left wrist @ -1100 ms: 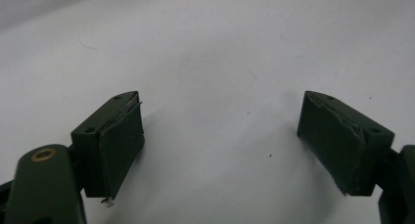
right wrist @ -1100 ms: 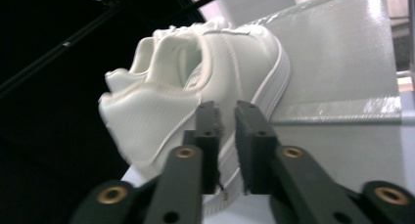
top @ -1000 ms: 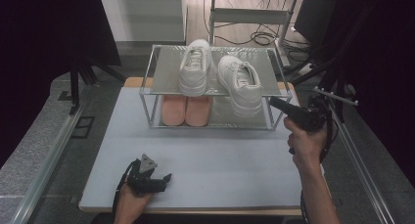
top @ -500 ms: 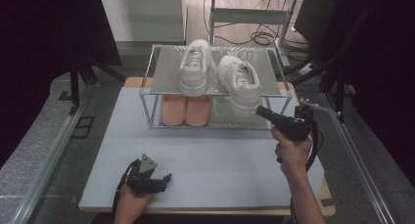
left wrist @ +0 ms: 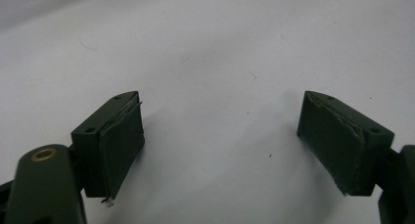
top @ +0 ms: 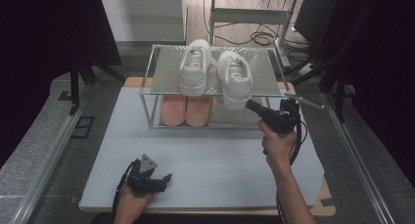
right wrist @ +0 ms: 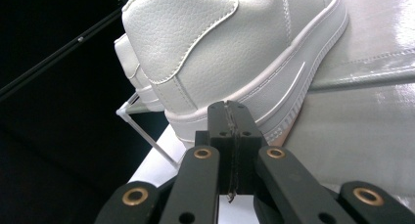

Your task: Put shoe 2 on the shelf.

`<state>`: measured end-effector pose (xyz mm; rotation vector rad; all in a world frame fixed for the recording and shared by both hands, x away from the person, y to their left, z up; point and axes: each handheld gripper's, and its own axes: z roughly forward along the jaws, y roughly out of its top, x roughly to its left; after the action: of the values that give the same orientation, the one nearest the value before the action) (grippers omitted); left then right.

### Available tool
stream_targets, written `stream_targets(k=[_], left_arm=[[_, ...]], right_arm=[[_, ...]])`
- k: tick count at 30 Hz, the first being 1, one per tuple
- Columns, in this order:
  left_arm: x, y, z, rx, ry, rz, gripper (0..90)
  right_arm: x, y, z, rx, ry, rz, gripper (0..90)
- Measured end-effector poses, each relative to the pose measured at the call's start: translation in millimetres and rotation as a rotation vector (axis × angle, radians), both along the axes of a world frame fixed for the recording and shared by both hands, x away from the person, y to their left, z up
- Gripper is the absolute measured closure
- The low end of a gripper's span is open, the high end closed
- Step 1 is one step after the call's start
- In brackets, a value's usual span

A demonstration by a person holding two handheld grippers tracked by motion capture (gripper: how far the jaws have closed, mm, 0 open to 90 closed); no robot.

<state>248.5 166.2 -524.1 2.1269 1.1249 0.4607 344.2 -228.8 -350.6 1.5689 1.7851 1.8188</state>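
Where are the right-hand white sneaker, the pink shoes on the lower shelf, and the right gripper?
right-hand white sneaker [top: 236, 79]: high view, on its laced upper.
pink shoes [top: 186, 110]: high view, where the pair meets.
right gripper [right wrist: 230, 111]: right gripper view, tips of its closed jaws.

2 shoes [top: 215, 72] atop rack [top: 161, 72]

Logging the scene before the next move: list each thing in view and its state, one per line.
Right gripper: shut, empty, tips close to the right shoe's heel.
Left gripper: open, empty, low over the table.
Right shoe: upright on the rack's top shelf, heel overhanging the front edge.
Left shoe: upright on the top shelf.
Pink pair: on the bottom shelf.
Rack: upright on the table.
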Motion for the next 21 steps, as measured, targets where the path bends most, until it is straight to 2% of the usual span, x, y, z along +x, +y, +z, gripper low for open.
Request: stream_targets(k=[10,21], left_arm=[[0.2,0.1,-0.1,-0.004,0.001,0.001,17.2],[0.1,-0.1,-0.2,-0.006,0.000,0.001,17.2]], right_arm=[[21.8,16.2,-4.3,0.021,0.013,0.002,89.7],[38.4,35.3,-7.4,0.029,0.019,0.023,89.7]])
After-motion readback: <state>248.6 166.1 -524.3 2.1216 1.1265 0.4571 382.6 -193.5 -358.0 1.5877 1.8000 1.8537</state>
